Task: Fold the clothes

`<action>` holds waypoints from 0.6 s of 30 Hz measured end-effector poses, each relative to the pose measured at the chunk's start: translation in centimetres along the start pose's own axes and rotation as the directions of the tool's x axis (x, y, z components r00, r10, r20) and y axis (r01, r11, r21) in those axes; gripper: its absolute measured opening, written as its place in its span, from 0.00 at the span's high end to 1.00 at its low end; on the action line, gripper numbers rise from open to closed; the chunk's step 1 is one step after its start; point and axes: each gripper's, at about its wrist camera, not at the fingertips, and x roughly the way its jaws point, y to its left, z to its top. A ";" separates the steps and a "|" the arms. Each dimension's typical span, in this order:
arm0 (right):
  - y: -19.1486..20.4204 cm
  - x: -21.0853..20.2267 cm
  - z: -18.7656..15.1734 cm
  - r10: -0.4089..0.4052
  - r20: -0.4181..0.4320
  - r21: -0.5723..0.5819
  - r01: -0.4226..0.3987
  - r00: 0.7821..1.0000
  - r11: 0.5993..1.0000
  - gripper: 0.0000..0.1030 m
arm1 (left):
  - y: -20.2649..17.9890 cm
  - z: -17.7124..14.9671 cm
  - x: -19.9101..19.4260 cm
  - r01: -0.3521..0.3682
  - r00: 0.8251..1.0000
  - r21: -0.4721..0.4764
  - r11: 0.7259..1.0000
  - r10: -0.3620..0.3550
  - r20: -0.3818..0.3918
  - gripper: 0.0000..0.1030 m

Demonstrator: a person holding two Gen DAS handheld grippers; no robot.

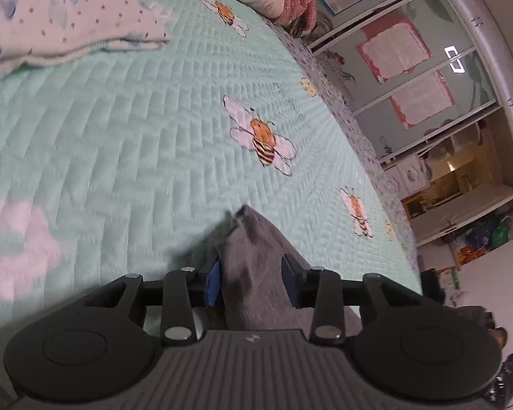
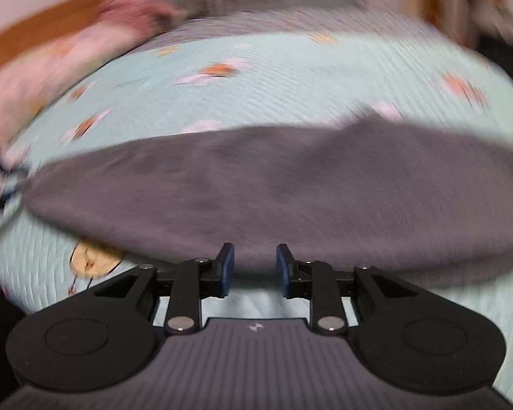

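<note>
While lying across the mint bee-print quilt point(image 1: 136, 130), grey garment point(image 2: 256, 184) partly folded, needing more folding; left gripper point(image 1: 253, 282) parted loosely around its corner, right gripper point(image 2: 254, 266) parted, empty, just short of its near edge.

Mounted behind each gripper, angled down, close over the quilt point(image 1: 126, 130). Shared: grey garment point(image 2: 256, 188) near the bed's edge.

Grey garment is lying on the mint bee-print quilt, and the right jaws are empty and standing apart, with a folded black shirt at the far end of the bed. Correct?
Not quite: the folded garment at the far end is white with small blue prints, not black, as the left wrist view shows. The grey garment does lie on the mint bee-print quilt, and the right gripper jaws stand apart, empty.
</note>
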 end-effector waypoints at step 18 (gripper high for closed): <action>9.0 3.6 -2.8 -0.016 0.020 -0.788 0.026 1.000 0.616 0.89 | -4.9 -2.5 1.2 -0.267 0.958 0.240 0.933 0.285 -0.039 0.56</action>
